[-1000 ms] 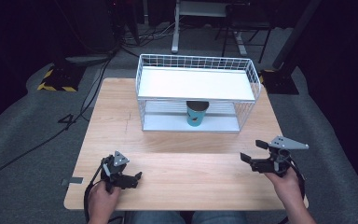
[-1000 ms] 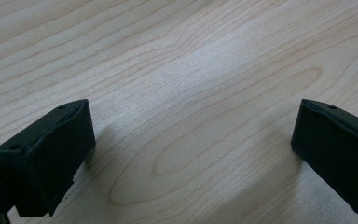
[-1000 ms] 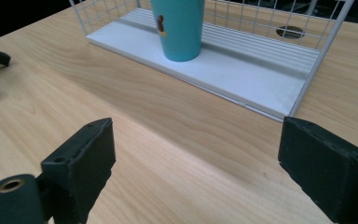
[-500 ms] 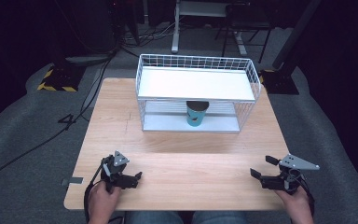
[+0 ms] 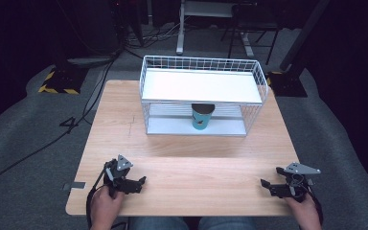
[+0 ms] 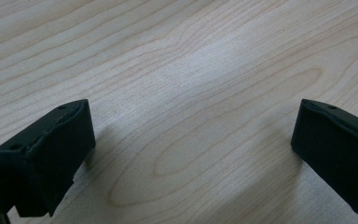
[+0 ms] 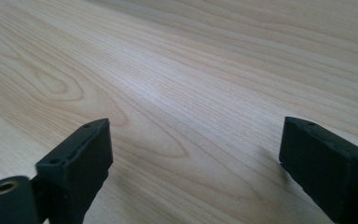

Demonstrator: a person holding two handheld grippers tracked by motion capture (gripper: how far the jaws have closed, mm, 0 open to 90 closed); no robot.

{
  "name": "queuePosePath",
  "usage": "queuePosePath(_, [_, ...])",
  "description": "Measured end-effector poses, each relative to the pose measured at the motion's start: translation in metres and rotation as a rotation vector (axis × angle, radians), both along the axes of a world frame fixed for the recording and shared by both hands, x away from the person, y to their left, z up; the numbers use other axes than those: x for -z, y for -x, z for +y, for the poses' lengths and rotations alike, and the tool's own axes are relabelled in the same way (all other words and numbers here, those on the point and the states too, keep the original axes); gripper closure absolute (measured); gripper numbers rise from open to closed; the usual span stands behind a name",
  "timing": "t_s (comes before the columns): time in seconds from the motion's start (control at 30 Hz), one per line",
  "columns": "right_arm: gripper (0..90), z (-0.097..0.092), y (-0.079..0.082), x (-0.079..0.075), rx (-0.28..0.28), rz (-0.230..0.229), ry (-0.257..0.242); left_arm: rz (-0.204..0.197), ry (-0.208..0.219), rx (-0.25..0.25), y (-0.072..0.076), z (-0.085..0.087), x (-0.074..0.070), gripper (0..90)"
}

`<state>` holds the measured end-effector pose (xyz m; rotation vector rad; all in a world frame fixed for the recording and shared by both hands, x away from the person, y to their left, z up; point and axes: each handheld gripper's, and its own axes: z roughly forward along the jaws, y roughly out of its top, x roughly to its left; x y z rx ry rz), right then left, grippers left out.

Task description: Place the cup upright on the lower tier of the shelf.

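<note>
My left gripper rests low over the wooden table near its front left corner. It is open, and in the left gripper view nothing but bare wood lies between the jaws. My right gripper sits near the front right corner, pointing left. It is open too; its jaws have just been opening, with nothing but wood between them in the right gripper view. A teal cup with a dark top stands on the lower shelf of a white wire rack at the table's far side.
The rack has a flat white top panel inside a wire rim. Beyond the table, on grey floor, are cables, a yellow-black striped base and stand legs. A person's hands hold both grippers at the table's front edge.
The right gripper has come down and back toward the front right corner of the table. The left gripper has stayed where it was.
</note>
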<state>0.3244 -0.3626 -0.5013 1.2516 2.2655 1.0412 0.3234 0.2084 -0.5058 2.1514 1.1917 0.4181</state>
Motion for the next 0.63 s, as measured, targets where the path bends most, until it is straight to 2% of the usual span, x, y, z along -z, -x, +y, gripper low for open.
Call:
queuePosePath(0.07, [8.4, 0.0017, -0.0013, 0.0019, 0.007, 0.005, 0.017, 0.000, 0.000, 0.000, 0.0000, 0.0000, 0.0000, 0.0])
queuePosePath(0.13, [8.6, 0.0041, -0.0016, 0.0029, 0.011, -0.018, 0.043, 0.000, 0.000, 0.000, 0.0000, 0.0000, 0.0000, 0.0])
queuePosePath(0.2, [8.2, 0.0060, -0.0024, 0.0035, 0.014, -0.009, 0.058, 0.000, 0.000, 0.000, -0.0001, 0.0000, 0.0000, 0.0])
queuePosePath(0.37, [6.2, 0.0071, -0.0031, 0.0036, 0.024, -0.003, 0.059, 0.002, 0.000, 0.000, 0.0001, 0.0000, 0.0000, 0.0])
queuePosePath(0.5, [0.3, 0.0077, -0.0053, 0.0044, 0.042, 0.013, 0.069, 0.002, 0.000, 0.000, 0.0001, 0.0000, 0.0000, 0.0])
queuePosePath(0.63, [0.2, 0.0076, -0.0054, 0.0045, 0.042, 0.014, 0.068, 0.001, 0.000, 0.000, 0.0001, 0.0000, 0.0000, 0.0])
